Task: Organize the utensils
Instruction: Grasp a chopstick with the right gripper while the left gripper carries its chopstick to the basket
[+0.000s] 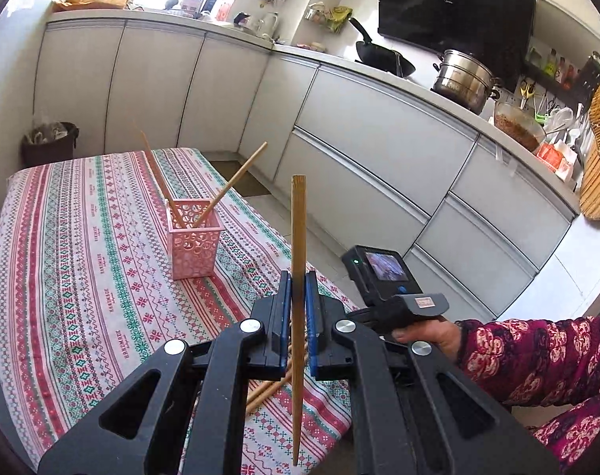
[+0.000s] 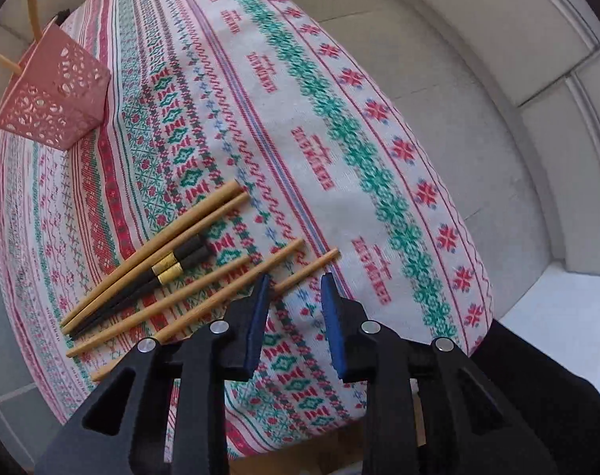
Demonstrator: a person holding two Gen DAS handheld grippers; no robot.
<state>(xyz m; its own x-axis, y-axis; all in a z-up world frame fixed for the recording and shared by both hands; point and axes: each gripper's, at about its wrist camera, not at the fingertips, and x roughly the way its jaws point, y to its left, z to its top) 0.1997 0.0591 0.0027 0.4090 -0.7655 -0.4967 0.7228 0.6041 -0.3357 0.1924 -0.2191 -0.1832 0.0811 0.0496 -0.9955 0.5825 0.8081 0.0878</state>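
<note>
Gripping a single bamboo chopstick [image 1: 298, 237] upright between its blue pads, the left gripper [image 1: 299, 281] has its jaws pressed tight against the stick, which pokes well above the fingers and runs down below them too. Ahead of it and a little to its left, the pink perforated holder [image 1: 193, 239] stands on the patterned tablecloth [image 1: 82, 237] with two bamboo chopsticks [image 1: 228, 186] already leaning out of it in a V. Just beneath the left gripper's fingers, the ends of a few more sticks peek out on the cloth. To its right, the person's hand [image 1: 430, 334], in a floral red sleeve, holds the right gripper by its handle, with the little camera screen on top.

The right gripper [image 2: 296, 287] hangs over the table with its jaws parted and nothing between them. Just to its left, the loose chopsticks [image 2: 189, 277] lie on the cloth in a rough fan: several bamboo ones and a black pair with gold bands [image 2: 167, 269]. The nearest bamboo stick passes under its left finger [image 2: 256, 316]. Far off to its upper left sits the pink holder [image 2: 54, 95].

Beyond the table, white cabinets [image 1: 379, 138] run along the wall, with a black wok [image 1: 383, 57] and a steel pot [image 1: 464, 79] on the counter.
</note>
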